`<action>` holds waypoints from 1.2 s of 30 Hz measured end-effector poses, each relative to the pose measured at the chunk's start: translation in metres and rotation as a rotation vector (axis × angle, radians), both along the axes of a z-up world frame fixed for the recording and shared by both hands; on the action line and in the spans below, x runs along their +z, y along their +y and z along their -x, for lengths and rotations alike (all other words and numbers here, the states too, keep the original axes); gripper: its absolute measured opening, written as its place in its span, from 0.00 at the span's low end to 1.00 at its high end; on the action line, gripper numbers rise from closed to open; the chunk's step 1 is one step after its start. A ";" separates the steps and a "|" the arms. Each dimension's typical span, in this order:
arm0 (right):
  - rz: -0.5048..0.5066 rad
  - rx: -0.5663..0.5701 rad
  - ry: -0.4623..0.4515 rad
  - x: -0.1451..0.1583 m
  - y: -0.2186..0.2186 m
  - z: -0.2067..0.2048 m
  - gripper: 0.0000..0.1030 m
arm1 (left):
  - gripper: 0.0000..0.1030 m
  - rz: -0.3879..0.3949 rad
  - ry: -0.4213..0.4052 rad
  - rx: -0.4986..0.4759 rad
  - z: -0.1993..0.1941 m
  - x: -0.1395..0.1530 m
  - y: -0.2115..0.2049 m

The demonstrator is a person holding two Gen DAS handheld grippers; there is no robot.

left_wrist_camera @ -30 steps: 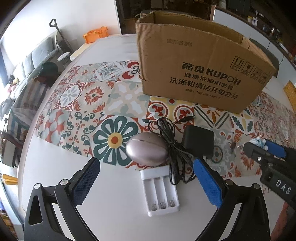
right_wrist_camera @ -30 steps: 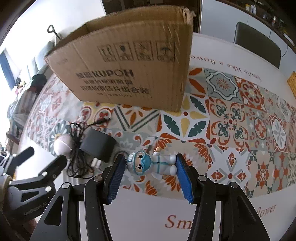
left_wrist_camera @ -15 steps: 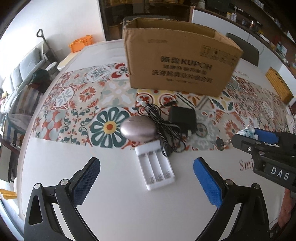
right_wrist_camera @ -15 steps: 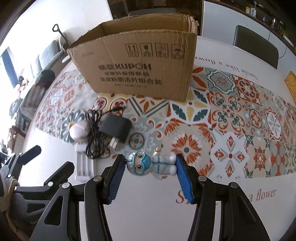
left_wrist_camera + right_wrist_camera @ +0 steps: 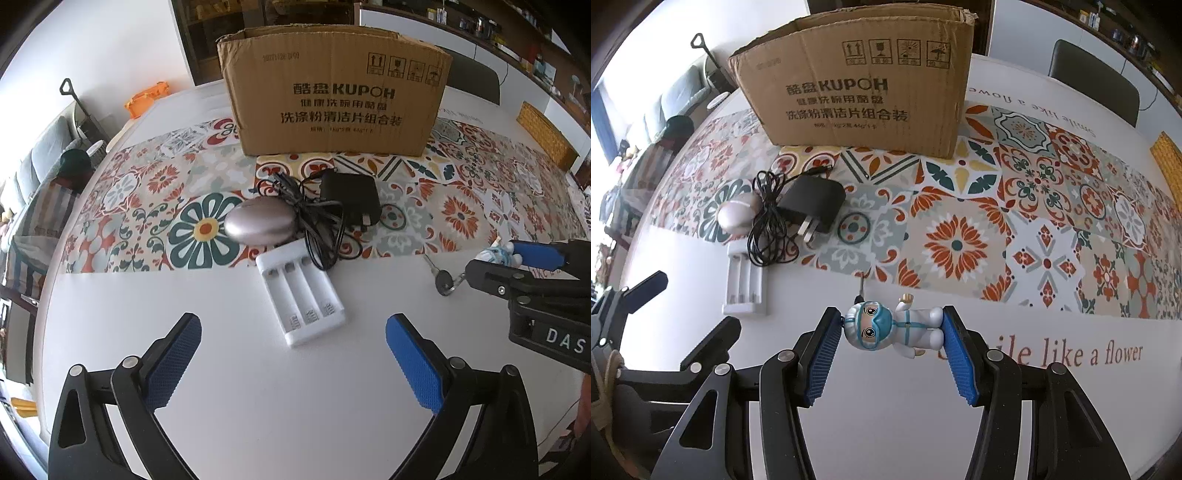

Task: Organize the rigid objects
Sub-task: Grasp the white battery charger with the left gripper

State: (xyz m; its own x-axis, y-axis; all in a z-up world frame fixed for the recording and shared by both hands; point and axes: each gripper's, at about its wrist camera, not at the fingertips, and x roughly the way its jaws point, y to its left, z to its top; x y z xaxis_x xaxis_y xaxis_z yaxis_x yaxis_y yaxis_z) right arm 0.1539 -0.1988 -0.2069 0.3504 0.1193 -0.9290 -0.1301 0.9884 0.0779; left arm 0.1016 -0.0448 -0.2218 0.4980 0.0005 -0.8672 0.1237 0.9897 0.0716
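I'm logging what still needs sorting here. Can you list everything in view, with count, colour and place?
cardboard box: 1, brown, open top, far side of the patterned runner
power adapter: 1, black, on the runner, with a tangled black cable
oval case: 1, silvery pink, left of the cable
battery charger: 1, white, empty, on the white table
figurine keychain: 1, white and blue, clamped in the right gripper
left gripper: open, holding nothing
right gripper: shut on the figurine
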 end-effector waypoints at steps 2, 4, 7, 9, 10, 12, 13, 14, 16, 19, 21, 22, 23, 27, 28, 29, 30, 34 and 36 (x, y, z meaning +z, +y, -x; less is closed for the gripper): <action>0.013 0.004 -0.018 0.000 0.002 0.005 0.54 | 0.99 0.003 -0.010 0.025 0.002 -0.004 0.002; 0.024 0.004 -0.039 0.000 0.003 0.008 0.54 | 0.95 0.001 -0.026 0.053 0.003 -0.007 0.004; 0.035 0.006 -0.045 -0.002 0.004 0.011 0.54 | 0.93 0.026 -0.034 0.082 0.003 -0.014 0.004; 0.044 0.008 -0.046 -0.005 0.003 0.012 0.54 | 0.88 0.030 -0.043 0.100 0.004 -0.017 0.002; 0.050 0.008 -0.049 -0.006 0.002 0.011 0.54 | 0.85 0.030 -0.050 0.110 0.004 -0.019 0.001; 0.070 0.012 -0.056 -0.007 0.000 0.012 0.54 | 0.84 0.034 -0.078 0.132 0.007 -0.021 -0.002; 0.075 0.014 -0.060 -0.008 -0.001 0.012 0.54 | 0.84 0.032 -0.093 0.147 0.008 -0.023 -0.004; 0.082 0.015 -0.065 -0.008 -0.003 0.012 0.54 | 0.83 0.036 -0.099 0.153 0.009 -0.025 -0.005; 0.097 0.020 -0.075 -0.010 -0.006 0.012 0.54 | 0.79 0.030 -0.113 0.178 0.009 -0.029 -0.008; 0.102 0.038 -0.079 -0.015 -0.007 0.011 0.54 | 0.71 0.039 -0.094 0.214 0.006 -0.040 -0.011; 0.106 0.055 -0.072 -0.021 -0.006 0.011 0.54 | 0.69 0.054 -0.082 0.242 0.005 -0.044 -0.010; 0.105 0.063 -0.070 -0.023 -0.006 0.011 0.54 | 0.69 0.058 -0.090 0.258 0.006 -0.045 -0.009; 0.100 0.074 -0.064 -0.026 -0.005 0.011 0.54 | 0.69 0.060 -0.106 0.274 0.006 -0.045 -0.009; 0.090 0.100 -0.059 -0.031 -0.003 0.010 0.54 | 0.69 0.071 -0.138 0.316 0.002 -0.048 -0.006; 0.089 0.104 -0.059 -0.032 -0.003 0.009 0.54 | 0.69 0.076 -0.147 0.332 0.001 -0.048 -0.005; 0.085 0.107 -0.061 -0.032 -0.003 0.008 0.54 | 0.69 0.074 -0.155 0.343 0.001 -0.049 -0.005; 0.081 0.110 -0.064 -0.032 -0.003 0.007 0.54 | 0.69 0.077 -0.157 0.347 -0.001 -0.049 -0.006; 0.080 0.119 -0.075 -0.032 -0.005 0.002 0.54 | 0.65 0.069 -0.162 0.364 -0.009 -0.049 -0.010; 0.074 0.122 -0.074 -0.033 -0.007 -0.001 0.54 | 0.65 0.064 -0.164 0.382 -0.012 -0.049 -0.010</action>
